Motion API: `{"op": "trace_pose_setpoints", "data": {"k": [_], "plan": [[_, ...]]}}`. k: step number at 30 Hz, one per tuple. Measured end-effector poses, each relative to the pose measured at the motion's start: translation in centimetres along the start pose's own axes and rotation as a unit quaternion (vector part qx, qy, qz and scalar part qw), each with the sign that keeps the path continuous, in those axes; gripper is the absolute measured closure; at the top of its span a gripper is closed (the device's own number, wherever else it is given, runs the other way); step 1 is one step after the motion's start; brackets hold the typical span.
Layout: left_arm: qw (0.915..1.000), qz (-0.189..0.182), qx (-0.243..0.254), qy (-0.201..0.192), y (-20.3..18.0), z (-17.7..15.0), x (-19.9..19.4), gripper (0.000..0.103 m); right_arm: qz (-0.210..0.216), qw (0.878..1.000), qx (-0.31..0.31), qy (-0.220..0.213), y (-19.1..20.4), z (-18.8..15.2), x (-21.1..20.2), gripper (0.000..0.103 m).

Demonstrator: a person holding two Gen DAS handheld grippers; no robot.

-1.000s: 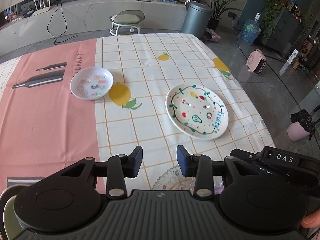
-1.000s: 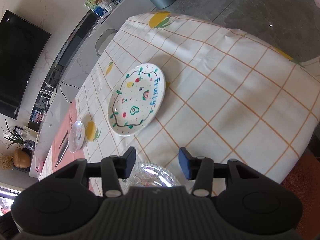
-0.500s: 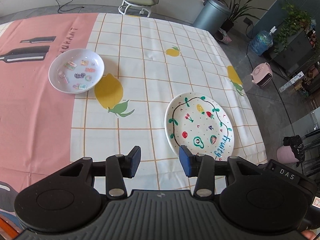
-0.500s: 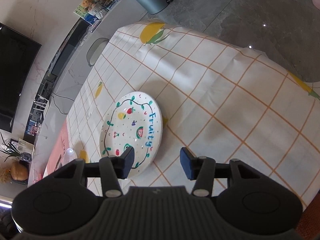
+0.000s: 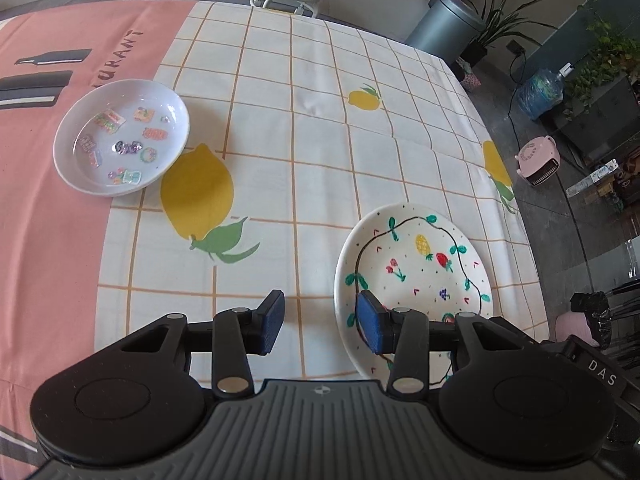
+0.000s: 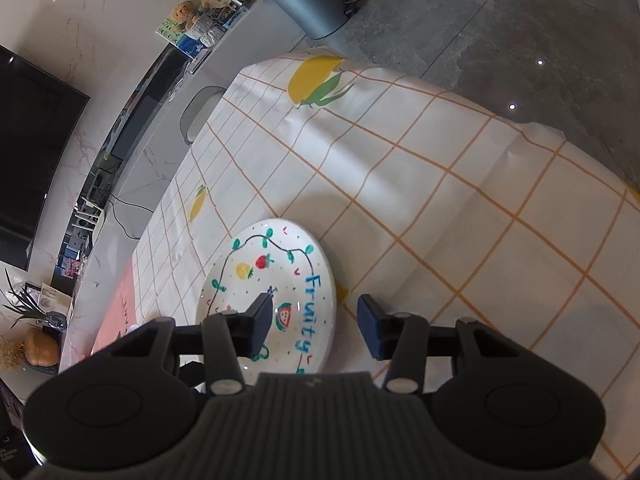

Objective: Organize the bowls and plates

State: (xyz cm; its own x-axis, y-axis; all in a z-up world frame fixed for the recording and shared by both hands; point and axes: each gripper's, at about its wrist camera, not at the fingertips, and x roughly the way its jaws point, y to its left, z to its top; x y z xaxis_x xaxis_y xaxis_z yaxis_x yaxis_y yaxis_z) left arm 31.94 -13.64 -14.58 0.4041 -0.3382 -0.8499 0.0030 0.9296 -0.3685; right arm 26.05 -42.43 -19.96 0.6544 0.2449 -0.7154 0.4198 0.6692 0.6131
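Both grippers have closed in on fruit plate (image 6: 276,276), now at 6 o'clock; right gripper (image 6: 316,320) and left gripper (image 5: 320,320) jaws released, empty. Pickup looks imminent.

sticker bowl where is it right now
In the left wrist view, the sticker bowl sits far left on the pink cloth edge, beside the big lemon print.

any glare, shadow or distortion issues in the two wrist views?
Left wrist: fisheye bends the tablecloth grid; small bowl shows glossy highlights and a soft shadow; all sharp. Right wrist: strong barrel curve, floor glare spots, broad soft shadows beside the fruit plate.
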Motion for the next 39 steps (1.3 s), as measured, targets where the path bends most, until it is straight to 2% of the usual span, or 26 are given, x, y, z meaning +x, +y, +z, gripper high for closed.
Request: {"op": "trace_pose_setpoints", "data": {"k": [3,7,8,9,11,12,16,21,28,39], "plan": [[0.9999,-0.006,0.005,-0.011,-0.3,0.6,0.6,0.054,0.000,1.000,-0.012,-0.009,0.2,0.2,0.5,0.062],[0.9995,0.002,0.024,-0.020,-1.1,0.9,1.0,0.056,-0.001,1.000,-0.017,-0.015,0.2,0.3,0.9,0.077],[0.9991,0.006,0.034,-0.023,-1.4,0.9,1.1,0.058,-0.002,1.000,-0.018,-0.017,0.2,0.3,1.0,0.080],[0.9987,0.008,0.044,-0.026,-1.6,0.9,1.2,0.069,-0.005,1.000,-0.022,-0.019,0.3,0.2,1.0,0.082],[0.9980,0.010,0.057,-0.026,-1.9,0.9,1.3,0.079,-0.020,0.999,-0.038,-0.024,0.7,0.0,1.1,0.094],[0.9981,0.009,0.056,-0.023,-1.9,0.9,1.3,0.083,-0.025,0.998,-0.044,-0.026,0.8,-0.3,1.1,0.095],[0.9989,0.009,0.044,-0.016,-1.6,1.0,1.2,0.085,-0.022,0.999,-0.028,-0.021,0.6,-0.4,1.0,0.096],[0.9992,0.001,0.031,-0.023,-0.9,0.3,-0.2,0.090,-0.007,1.000,0.003,-0.008,0.1,-0.5,0.5,0.097],[0.9993,-0.014,-0.004,-0.033,0.3,-0.9,-2.8,0.090,0.013,0.999,0.030,0.003,0.3,-1.1,-0.9,0.097],[0.9985,-0.010,-0.009,-0.052,1.2,-4.4,-7.2,0.090,0.025,0.999,0.024,0.015,0.8,-4.2,-4.2,0.097]]}}
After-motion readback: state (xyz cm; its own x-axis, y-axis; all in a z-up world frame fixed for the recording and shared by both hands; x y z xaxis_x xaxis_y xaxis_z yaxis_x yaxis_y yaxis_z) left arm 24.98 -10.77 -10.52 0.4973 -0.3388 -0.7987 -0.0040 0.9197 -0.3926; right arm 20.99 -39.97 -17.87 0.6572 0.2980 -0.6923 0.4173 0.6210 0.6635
